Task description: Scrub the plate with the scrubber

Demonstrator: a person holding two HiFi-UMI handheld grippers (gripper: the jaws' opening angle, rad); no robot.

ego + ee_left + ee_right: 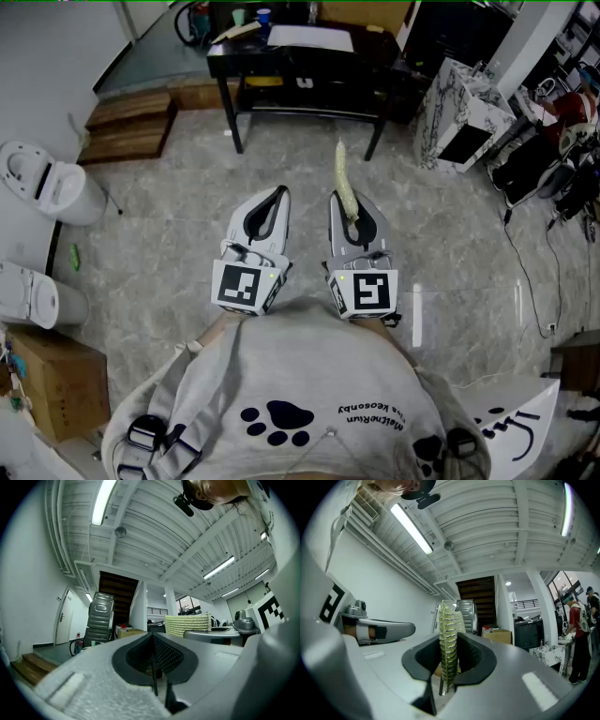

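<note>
While upright, scrubber (pixel 448 620) tight between jaws of right gripper (pixel 449 644).

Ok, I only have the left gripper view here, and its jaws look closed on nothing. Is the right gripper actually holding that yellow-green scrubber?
Observer: Yes. In the right gripper view, the right gripper is shut on the scrubber, which stands edge-on between the pads and sticks out past them.
Operator: And is there a plate anywhere?
Observer: None shows in any view. The head view has grey floor below and a black table further ahead.
</note>
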